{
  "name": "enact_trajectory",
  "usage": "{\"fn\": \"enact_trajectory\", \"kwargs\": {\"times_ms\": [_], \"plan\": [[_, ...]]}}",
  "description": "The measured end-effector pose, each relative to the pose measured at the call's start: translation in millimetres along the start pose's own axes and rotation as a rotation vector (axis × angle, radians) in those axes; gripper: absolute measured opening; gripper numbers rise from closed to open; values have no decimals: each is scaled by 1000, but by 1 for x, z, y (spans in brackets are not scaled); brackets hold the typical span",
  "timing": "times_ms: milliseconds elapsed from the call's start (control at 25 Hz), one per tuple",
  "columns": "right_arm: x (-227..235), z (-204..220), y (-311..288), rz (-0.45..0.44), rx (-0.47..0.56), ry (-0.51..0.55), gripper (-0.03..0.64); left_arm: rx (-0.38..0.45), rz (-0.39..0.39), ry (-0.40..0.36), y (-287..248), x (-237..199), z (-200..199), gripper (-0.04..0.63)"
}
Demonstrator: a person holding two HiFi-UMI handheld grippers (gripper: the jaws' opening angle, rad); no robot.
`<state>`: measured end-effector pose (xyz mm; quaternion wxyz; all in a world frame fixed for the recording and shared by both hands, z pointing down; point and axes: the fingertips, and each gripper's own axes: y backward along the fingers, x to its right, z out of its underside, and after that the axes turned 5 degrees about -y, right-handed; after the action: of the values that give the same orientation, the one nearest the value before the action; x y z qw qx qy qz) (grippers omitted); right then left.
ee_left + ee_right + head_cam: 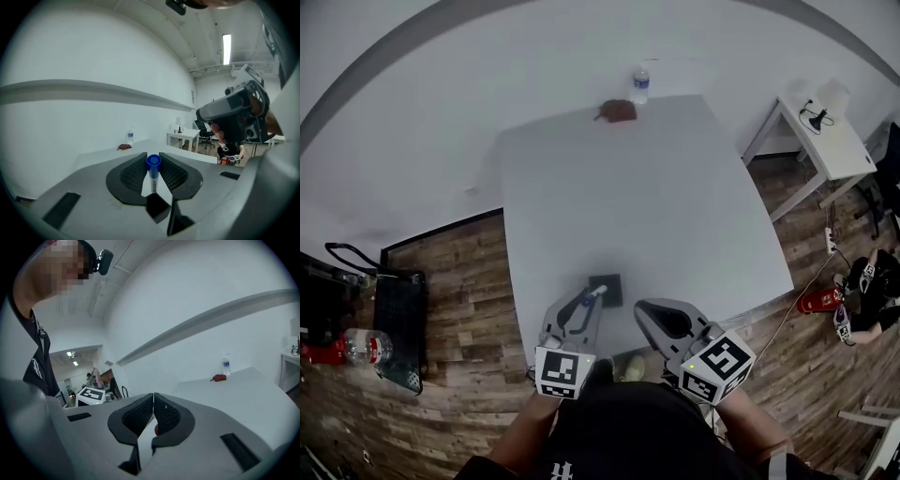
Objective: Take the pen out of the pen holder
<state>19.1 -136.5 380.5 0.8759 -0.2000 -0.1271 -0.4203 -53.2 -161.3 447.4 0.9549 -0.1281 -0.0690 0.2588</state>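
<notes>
White table (675,187), one pen (153,171), one pen holder (610,281)

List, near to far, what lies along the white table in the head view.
Left gripper holding the pen and right gripper, side by side at the near edge → black pen holder → reddish-brown object → water bottle at the far edge.

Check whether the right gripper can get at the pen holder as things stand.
Probably yes: the pen holder stands just beside the right gripper, with nothing between them. But its jaws are shut, and the left gripper, holding the pen, crowds the holder's top.
</notes>
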Motion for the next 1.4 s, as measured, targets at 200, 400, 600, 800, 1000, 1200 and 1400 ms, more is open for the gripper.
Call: {"fn": "enact_trajectory", "kwargs": {"times_ms": [200, 400, 600, 800, 1000, 1200, 1400], "plan": [[-2, -4, 3, 1, 10, 25, 15, 40, 23, 1, 11, 5, -25, 81], [-4, -9, 0, -7, 29, 53, 15, 94, 53, -25, 26, 12, -57, 81], [-4, -16, 1, -8, 43, 71, 15, 124, 73, -47, 37, 19, -81, 81], [-3, -24, 2, 1, 60, 86, 15, 135, 80, -31, 43, 19, -94, 81], [-5, -26, 2, 16, 57, 112, 14, 109, 94, -25, 44, 17, -92, 81], [-8, -26, 1, 17, 54, 112, 14, 130, 103, -23, 46, 17, -102, 81], [-9, -27, -1, 18, 50, 112, 14, 120, 102, -24, 45, 15, -98, 81]]}}
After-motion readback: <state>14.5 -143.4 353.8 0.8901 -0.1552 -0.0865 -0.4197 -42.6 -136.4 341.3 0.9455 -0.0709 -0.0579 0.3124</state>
